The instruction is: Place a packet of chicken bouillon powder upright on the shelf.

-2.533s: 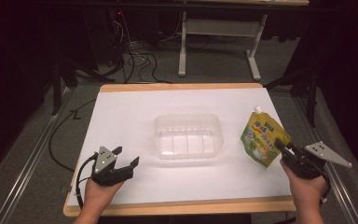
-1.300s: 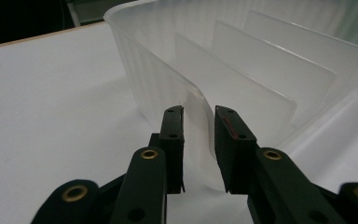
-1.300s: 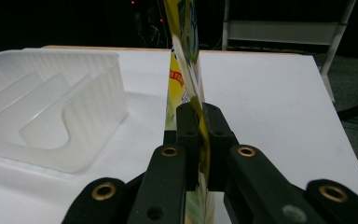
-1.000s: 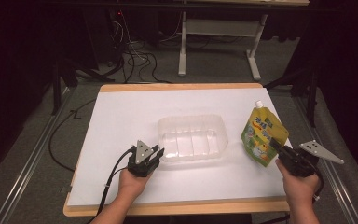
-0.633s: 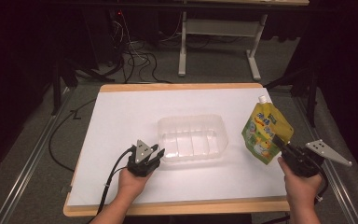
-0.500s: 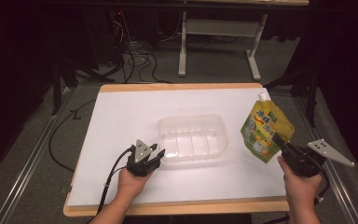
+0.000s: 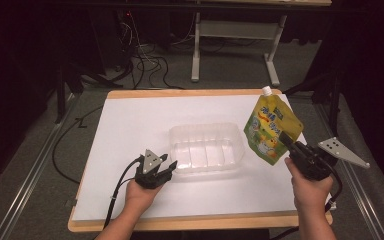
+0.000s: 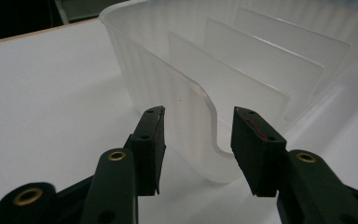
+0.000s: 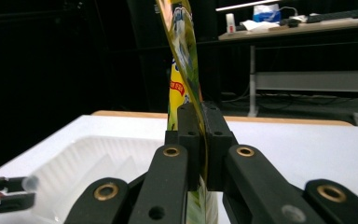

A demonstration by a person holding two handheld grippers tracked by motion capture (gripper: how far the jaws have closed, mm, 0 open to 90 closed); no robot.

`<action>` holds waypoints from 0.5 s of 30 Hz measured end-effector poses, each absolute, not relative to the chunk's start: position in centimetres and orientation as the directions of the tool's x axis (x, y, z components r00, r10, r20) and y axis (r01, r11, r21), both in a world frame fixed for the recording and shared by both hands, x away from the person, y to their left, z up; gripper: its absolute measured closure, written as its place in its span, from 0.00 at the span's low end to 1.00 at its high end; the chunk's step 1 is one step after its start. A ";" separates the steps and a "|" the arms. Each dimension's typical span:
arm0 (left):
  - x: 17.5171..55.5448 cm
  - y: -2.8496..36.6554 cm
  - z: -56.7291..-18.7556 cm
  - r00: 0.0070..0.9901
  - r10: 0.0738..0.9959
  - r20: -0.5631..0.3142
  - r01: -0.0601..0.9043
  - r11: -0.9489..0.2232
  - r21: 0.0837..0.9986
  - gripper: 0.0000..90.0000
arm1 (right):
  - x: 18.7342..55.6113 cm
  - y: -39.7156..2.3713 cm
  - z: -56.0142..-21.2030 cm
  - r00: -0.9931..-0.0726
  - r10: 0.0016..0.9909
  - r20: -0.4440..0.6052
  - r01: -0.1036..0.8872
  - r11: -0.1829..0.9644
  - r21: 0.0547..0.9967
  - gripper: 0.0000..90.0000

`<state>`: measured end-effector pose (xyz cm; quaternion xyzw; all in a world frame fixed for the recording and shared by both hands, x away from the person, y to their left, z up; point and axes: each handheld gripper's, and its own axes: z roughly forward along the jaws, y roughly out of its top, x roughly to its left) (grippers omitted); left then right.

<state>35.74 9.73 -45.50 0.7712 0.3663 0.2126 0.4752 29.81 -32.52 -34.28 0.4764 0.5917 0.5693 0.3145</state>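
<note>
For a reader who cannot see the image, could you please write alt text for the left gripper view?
Two black jaws of the left tool stand open on either side of the curved corner of a clear plastic tray, not pressing it; they have just been opening. The tray has ribbed walls and upright dividers, and it rests on a white table surface.

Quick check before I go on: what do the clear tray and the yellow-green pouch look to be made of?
The tray looks like thin, translucent, frosted plastic: the white table shows through its ribbed walls, and its rim curls smoothly. The pouch looks like flexible glossy printed film, likely plastic laminate: it pinches flat in the right tool and has a white screw cap.
</note>
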 end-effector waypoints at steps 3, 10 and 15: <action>35.8 9.8 -45.5 0.639 0.769 -0.024 0.369 -0.279 0.887 0.61 | 30.2 -31.8 -33.7 -0.363 0.916 0.168 0.204 -0.098 0.974 0.99; 35.9 9.7 -45.6 0.639 0.769 -0.024 0.370 -0.280 0.886 0.60 | 31.6 -29.2 -33.1 -0.391 0.905 0.169 0.213 -0.090 0.973 1.00; 35.9 9.8 -45.6 0.644 0.765 -0.018 0.365 -0.286 0.886 0.63 | 32.4 -27.8 -33.2 -0.389 0.905 0.169 0.225 -0.085 0.971 1.00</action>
